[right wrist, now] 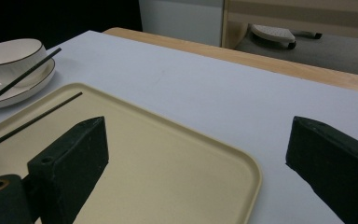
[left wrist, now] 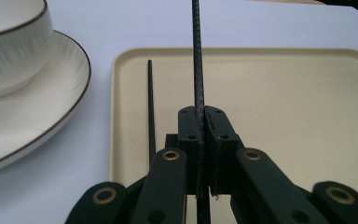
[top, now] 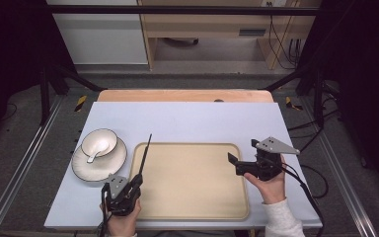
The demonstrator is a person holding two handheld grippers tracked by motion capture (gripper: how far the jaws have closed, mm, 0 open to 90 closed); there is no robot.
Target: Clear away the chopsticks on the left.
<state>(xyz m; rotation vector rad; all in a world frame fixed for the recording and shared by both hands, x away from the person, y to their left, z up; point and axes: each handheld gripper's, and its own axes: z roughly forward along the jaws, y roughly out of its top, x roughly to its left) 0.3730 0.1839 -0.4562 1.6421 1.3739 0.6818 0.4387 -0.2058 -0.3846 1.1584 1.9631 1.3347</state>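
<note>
A: Where are the chopsticks?

B: One chopstick (left wrist: 197,56) is clamped in the left claw (left wrist: 200,121), jaws pressed together on it, and it points toward the top of the frame. The other chopstick (left wrist: 150,107) lies flat along the left edge of the beige tray (top: 192,180), just left of the claw.

A: And the right claw (top: 242,157)?

B: Jaws wide apart, holding nothing, hovering over the tray's right edge at the right of the frame.

A: How would you set the held one down well?

B: My guess: lower it level, parallel to its mate, clear of the bowl (top: 99,141) and plate (top: 98,159) at the left of the tabletop (top: 187,123), then part the jaws slowly so it doesn't roll.
</note>
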